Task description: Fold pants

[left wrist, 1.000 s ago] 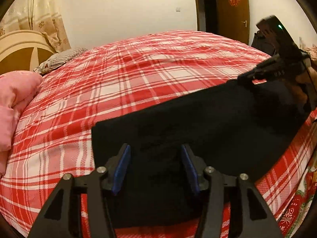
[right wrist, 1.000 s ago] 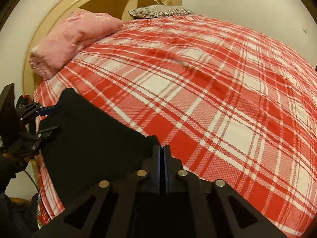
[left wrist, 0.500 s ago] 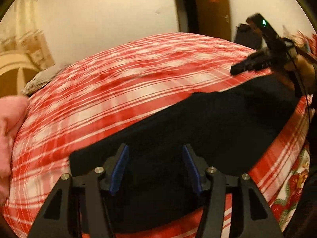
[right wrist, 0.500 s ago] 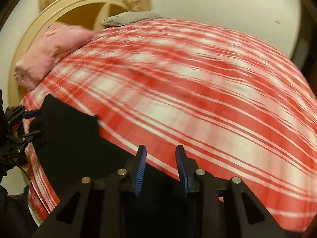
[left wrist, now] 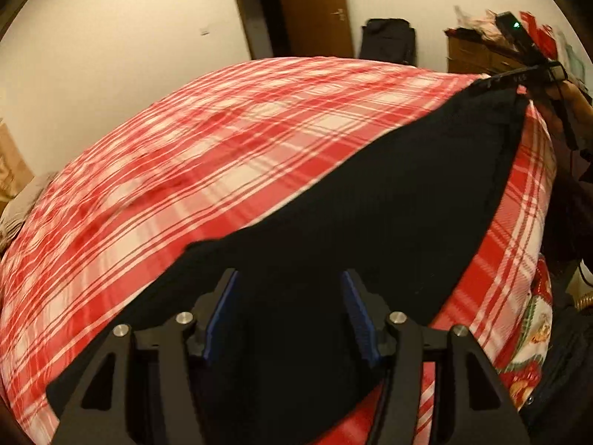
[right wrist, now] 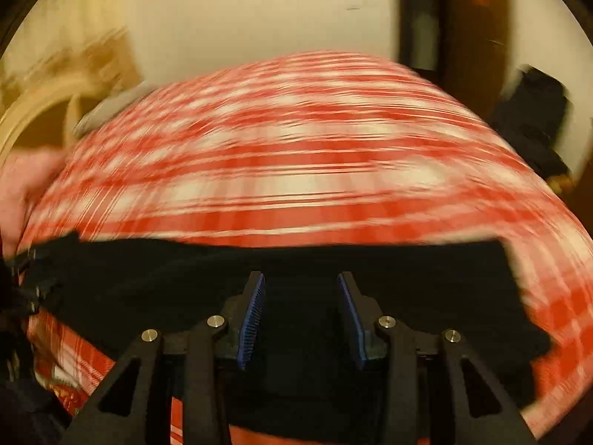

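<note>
Black pants (left wrist: 389,200) lie flat along the near edge of a bed with a red plaid cover (left wrist: 207,155). My left gripper (left wrist: 288,317) hovers over the near end of the pants, jaws apart and opening a little wider, its blue pads clear of the cloth. A hand holds my right gripper (left wrist: 519,76) at the far end of the pants. In the blurred right wrist view, the right gripper (right wrist: 301,317) is above the pants (right wrist: 426,289) with its jaws opening and nothing pinched. The left gripper (right wrist: 33,270) shows at the far left.
A pink folded blanket (right wrist: 18,185) and a curved headboard (right wrist: 33,115) lie at the head of the bed. Beyond the bed stand a brown door (left wrist: 311,7), a black bag (left wrist: 387,40) and a wooden dresser (left wrist: 478,55). A floral sheet (left wrist: 533,330) hangs off the near edge.
My right gripper has let go of the pants, opened, and swung fast along the bed's edge. My left gripper has shifted and rolled while staying open. The pants now lie stretched out.
</note>
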The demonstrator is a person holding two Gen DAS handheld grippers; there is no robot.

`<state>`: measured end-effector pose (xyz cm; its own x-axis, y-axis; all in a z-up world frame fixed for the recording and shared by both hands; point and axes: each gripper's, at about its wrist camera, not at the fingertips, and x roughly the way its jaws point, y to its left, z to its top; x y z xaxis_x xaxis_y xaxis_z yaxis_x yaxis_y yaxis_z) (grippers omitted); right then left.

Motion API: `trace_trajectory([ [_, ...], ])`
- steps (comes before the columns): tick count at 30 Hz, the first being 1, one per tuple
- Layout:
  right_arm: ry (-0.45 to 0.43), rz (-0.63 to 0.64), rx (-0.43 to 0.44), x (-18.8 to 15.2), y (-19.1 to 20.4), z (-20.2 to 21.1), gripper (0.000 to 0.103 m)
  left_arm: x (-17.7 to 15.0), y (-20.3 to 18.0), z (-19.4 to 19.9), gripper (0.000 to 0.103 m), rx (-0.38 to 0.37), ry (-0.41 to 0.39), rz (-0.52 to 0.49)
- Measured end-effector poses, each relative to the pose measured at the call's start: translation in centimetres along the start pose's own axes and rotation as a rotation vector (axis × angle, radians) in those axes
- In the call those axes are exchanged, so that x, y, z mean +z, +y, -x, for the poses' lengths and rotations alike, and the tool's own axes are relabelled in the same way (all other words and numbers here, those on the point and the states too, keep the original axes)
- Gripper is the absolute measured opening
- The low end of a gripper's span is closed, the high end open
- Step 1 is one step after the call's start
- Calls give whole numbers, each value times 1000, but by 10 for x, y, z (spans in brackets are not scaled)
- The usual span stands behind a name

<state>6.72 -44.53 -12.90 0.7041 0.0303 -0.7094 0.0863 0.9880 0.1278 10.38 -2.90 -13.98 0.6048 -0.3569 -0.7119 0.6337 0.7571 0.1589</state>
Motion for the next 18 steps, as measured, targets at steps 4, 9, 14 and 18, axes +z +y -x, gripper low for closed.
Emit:
trace_trajectory([
  [4, -42, -106, -64, 5, -52, 23, 42, -3, -10, -17, 62, -4, 48, -18],
  [9, -31, -197, -166, 18, -92, 27, 42, -7, -2, -19, 66, -29, 60, 55],
  [14, -12, -264, -151, 4, -98, 46, 42, -2, -28, 5, 65, -47, -13, -45],
  [18, 7, -306, -115, -16, -97, 53, 42, 10, -60, 11, 65, -128, -45, -146],
])
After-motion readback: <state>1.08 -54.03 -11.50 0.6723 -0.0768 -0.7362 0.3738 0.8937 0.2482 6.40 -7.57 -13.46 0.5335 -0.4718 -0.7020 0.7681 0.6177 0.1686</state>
